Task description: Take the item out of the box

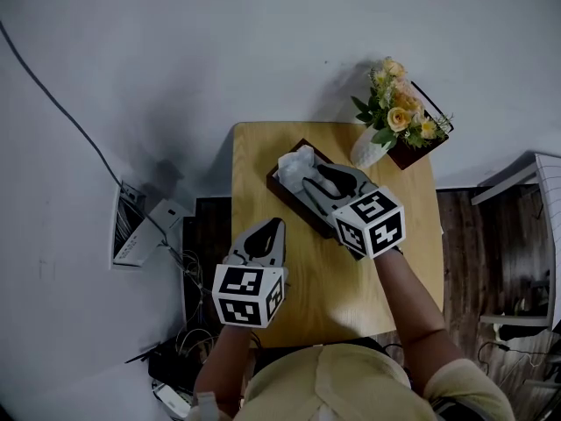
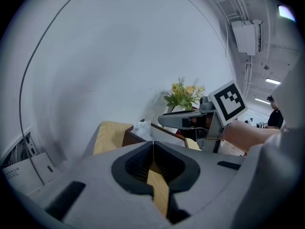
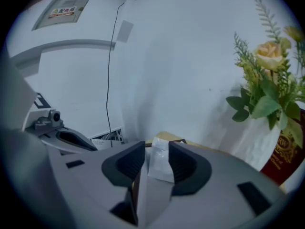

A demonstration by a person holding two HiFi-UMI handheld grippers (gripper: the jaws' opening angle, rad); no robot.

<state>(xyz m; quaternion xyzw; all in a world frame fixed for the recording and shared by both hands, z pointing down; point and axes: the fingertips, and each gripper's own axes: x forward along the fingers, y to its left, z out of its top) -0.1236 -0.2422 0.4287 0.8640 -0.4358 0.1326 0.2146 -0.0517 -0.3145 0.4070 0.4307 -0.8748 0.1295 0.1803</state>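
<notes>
While right tongs (image 3: pixel 156 150) stand parted around white tissue (image 1: pixel 296 161) poking from box (image 1: pixel 277 185) on bench (image 1: pixel 351 296), nothing gripped yet; left tongs (image 1: pixel 273 226) clenched, empty, well clear. Risks: shallow pinch slips off or tears tissue; unheld box lifts along; nearby vase (image 1: pixel 368 148) toppled.

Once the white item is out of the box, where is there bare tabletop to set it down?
Bare wood: the near half of the table, between left gripper and right forearm, and a narrow strip left of the box. Crowded: the far right corner, with the vase of flowers, and the box under the right gripper.
</notes>
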